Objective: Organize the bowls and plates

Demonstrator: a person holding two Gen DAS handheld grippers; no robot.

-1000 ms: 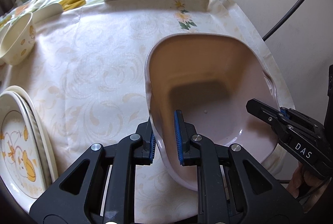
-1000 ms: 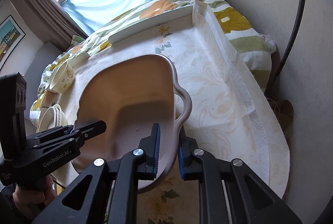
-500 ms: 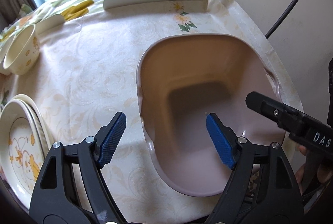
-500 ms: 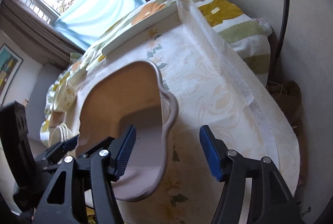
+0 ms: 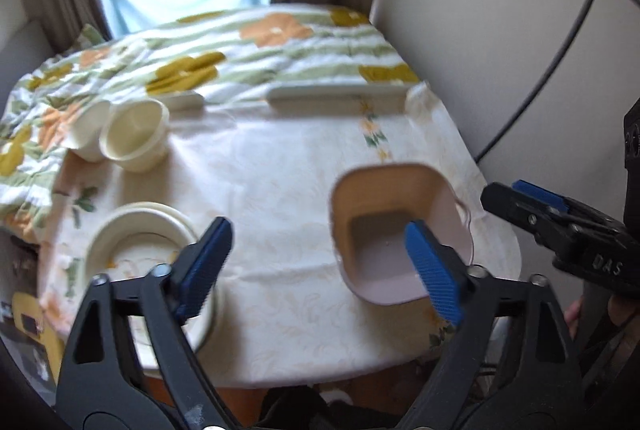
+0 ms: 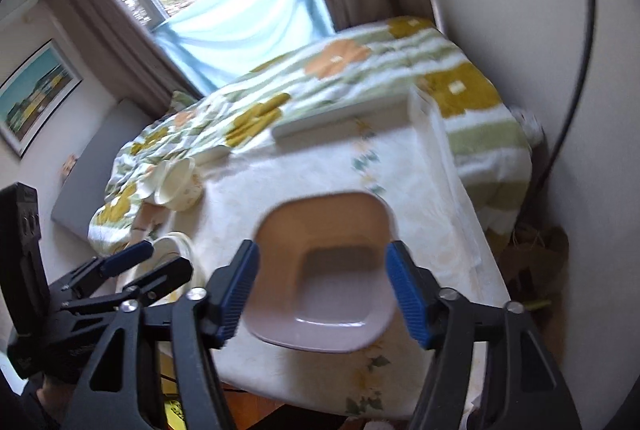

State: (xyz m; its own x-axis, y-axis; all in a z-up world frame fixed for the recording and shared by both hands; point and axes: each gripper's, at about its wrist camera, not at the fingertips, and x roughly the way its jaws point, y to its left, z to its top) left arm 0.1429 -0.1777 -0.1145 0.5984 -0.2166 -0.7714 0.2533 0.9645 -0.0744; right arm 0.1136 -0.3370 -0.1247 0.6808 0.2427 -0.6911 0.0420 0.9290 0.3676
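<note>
A pink square bowl point(image 5: 384, 230) with side handles rests on the tablecloth near the table's right edge. My left gripper point(image 5: 320, 262) hovers above and to the left of it; its jaws are opening wide and hold nothing. My right gripper point(image 6: 324, 290) hangs over the same pink bowl point(image 6: 328, 230), its jaws also opening and clear of the rim. A stack of cream patterned plates point(image 5: 136, 238) lies at the front left. Two cream bowls point(image 5: 134, 134) lie on their sides at the far left. Each gripper shows in the other's view: the right gripper point(image 5: 504, 192) and the left gripper point(image 6: 156, 262).
The table point(image 5: 280, 170) carries a cream floral cloth. Flat white boards point(image 5: 336, 96) line its far edge. Behind lies a bed with a flowered quilt point(image 6: 340, 70) under a window. A wall with a black cable point(image 5: 552, 70) stands close on the right.
Both grippers let go of the pink bowl's rim, opened wide and rose away. The bowl now sits on the table, and the plates and bowls show on the left.
</note>
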